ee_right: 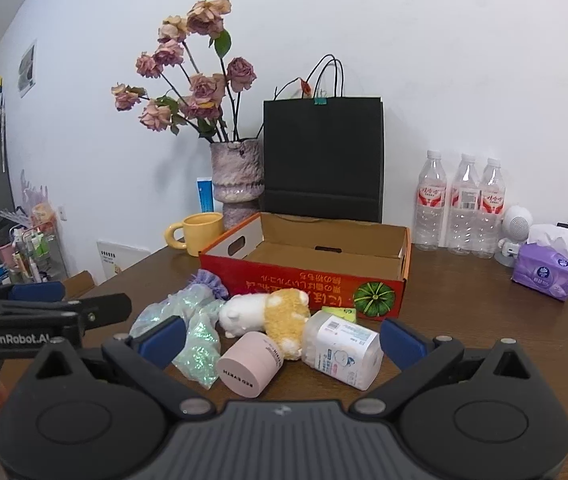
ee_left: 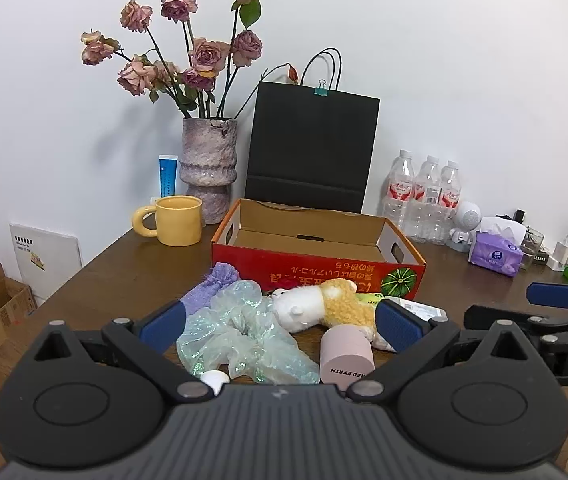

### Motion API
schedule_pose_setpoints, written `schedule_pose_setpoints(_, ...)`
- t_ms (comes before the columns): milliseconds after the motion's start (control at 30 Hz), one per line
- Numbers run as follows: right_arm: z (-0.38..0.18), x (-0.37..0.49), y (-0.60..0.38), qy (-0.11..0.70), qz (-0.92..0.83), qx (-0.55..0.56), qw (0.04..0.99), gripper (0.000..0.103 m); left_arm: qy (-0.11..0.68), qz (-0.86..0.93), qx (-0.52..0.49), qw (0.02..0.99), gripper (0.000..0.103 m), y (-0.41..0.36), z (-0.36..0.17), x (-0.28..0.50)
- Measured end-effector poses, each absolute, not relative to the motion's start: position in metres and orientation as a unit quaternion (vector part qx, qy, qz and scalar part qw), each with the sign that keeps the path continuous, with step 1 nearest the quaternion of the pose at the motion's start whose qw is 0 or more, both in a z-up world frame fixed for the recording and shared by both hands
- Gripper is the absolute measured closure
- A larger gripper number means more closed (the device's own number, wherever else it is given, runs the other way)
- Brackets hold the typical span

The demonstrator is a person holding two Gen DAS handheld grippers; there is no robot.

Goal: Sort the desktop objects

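An empty red cardboard box (ee_left: 315, 276) (ee_right: 303, 280) stands open on the brown table. In front of it lies a small heap: a white and tan plush toy (ee_left: 323, 304) (ee_right: 268, 312), a pink jar on its side (ee_left: 345, 354) (ee_right: 250, 364), an iridescent plastic bag (ee_left: 244, 336) (ee_right: 198, 340), a purple fuzzy item (ee_left: 214, 288) (ee_right: 210, 282), a clear box of cotton swabs (ee_right: 341, 350) and a green packet (ee_right: 339, 312). My left gripper (ee_left: 280, 330) hangs open just before the heap, holding nothing. My right gripper (ee_right: 284, 342) is open too, short of the jar and swab box.
At the back stand a vase of dried roses (ee_left: 208, 168), a yellow mug (ee_left: 176, 220), a black paper bag (ee_left: 309, 148), three water bottles (ee_left: 423, 196) and a purple tissue pack (ee_left: 495, 254). Table edge (ee_left: 64, 280) runs at left, with cartons on the floor.
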State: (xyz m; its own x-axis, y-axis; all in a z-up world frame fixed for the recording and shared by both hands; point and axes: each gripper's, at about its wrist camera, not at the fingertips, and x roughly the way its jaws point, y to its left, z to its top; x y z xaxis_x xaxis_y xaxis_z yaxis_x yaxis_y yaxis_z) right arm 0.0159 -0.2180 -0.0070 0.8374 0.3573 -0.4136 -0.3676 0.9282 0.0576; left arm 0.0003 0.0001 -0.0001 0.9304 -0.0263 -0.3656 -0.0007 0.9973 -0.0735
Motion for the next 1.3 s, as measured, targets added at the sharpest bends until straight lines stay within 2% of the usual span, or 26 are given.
schedule_pose_setpoints(333, -0.0092, 0.0181, -0.2184, 0.223, 0.197, -0.006, 0.955, 0.000, 0.214, -0.002, -0.043, 0.976, 0.000, 0.0015, -0.0012, 0.0038)
schedule_pose_setpoints(1300, -0.0104, 0.0212, -0.2210, 0.233, 0.203, 0.007, 0.951, 0.000, 0.221, -0.007, -0.043, 0.974, 0.000, 0.0004, -0.0045, 0.0046)
